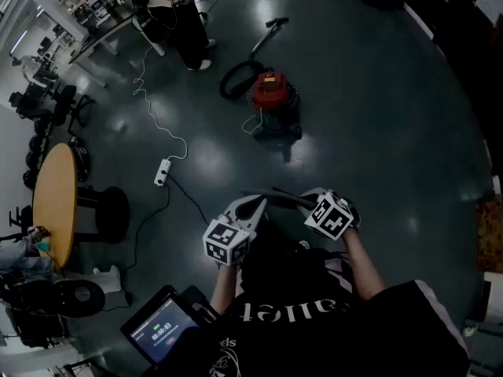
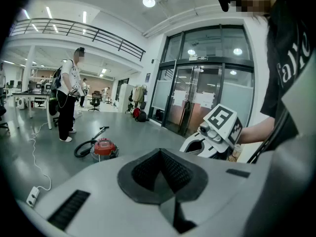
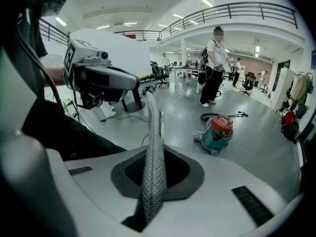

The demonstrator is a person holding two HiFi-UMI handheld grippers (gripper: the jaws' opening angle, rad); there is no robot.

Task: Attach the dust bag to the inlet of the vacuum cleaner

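A wide hall with a glossy dark floor [image 1: 377,132]. The right gripper [image 3: 152,174] is clamped on the edge of a grey dust bag [image 3: 154,132], which stands thin between its jaws. The left gripper [image 2: 160,174] is closed on nothing. The vacuum cleaner [image 1: 273,100] sits well apart, out on the floor. The bag looks light and limp, so it is probably best gripped near its stiff opening.

Grey woven dust bag [image 3: 154,147]: edge-on only, lower end hidden inside right claw [image 3: 152,174]. Red-lidded canister vacuum cleaner [image 1: 273,99]: inlet too small to tell.
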